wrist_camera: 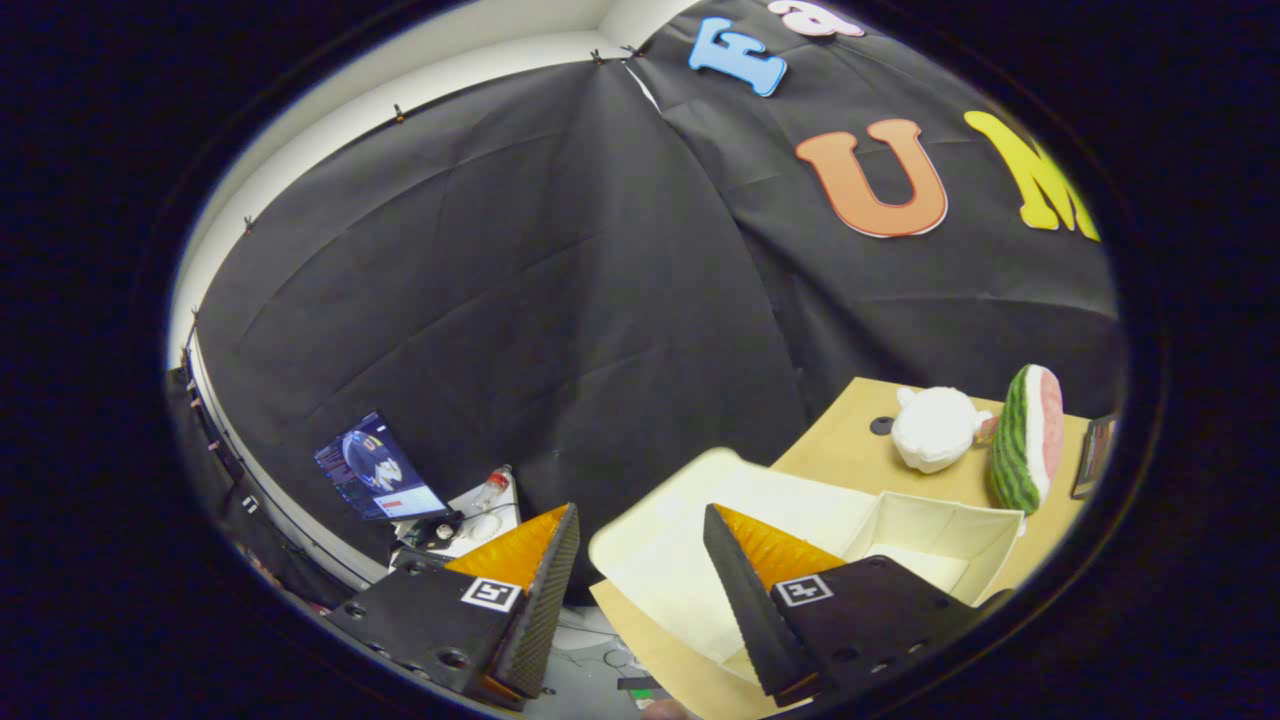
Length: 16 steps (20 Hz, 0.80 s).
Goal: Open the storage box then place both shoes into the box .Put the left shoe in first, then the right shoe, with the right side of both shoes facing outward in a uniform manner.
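Gripper (640, 560) held high and tilted, fingers spread wide with nothing between them. The storage box (950, 525) sits just beyond the right finger on the tan table (850, 440), lid (670, 560) already swung open towards the gripper, hanging over the table's near edge. Box looks empty from here, though the right finger hides part of the inside. No shoe to point at yet, so the left one needs finding first. Past the box, a white plush toy (933, 428) beside a watermelon slice (1028, 438). A laptop (378, 468) glows on a lower desk beyond the left finger
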Available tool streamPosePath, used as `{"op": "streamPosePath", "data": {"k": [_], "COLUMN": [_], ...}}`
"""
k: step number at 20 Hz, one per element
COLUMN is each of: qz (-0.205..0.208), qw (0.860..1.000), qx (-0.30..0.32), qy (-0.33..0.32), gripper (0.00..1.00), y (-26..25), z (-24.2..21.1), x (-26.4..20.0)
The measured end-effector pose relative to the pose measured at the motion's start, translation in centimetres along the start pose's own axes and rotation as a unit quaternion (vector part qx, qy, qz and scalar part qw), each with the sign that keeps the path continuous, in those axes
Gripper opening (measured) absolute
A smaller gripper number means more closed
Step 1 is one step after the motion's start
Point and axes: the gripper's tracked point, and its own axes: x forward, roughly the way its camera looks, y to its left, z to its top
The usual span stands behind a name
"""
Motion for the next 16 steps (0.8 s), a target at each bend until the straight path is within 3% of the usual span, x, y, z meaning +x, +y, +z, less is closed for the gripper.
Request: {"op": "streamPosePath", "data": {"k": [3, 4, 7, 16], "qz": [-0.047, -0.067, -0.123, -0.254], "qw": [0.999, 0.997, 0.990, 0.959], "qx": [-0.003, -0.006, -0.017, -0.017], "qy": [-0.021, -0.032, -0.063, -0.125], "gripper": [0.81, 0.89, 0.94, 0.94], "y": [-1.3, -2.1, -5.3, -13.4], "z": [0.4, 0.7, 1.4, 1.3], "x": [-0.7, -1.2, -4.8, -16.3]}}
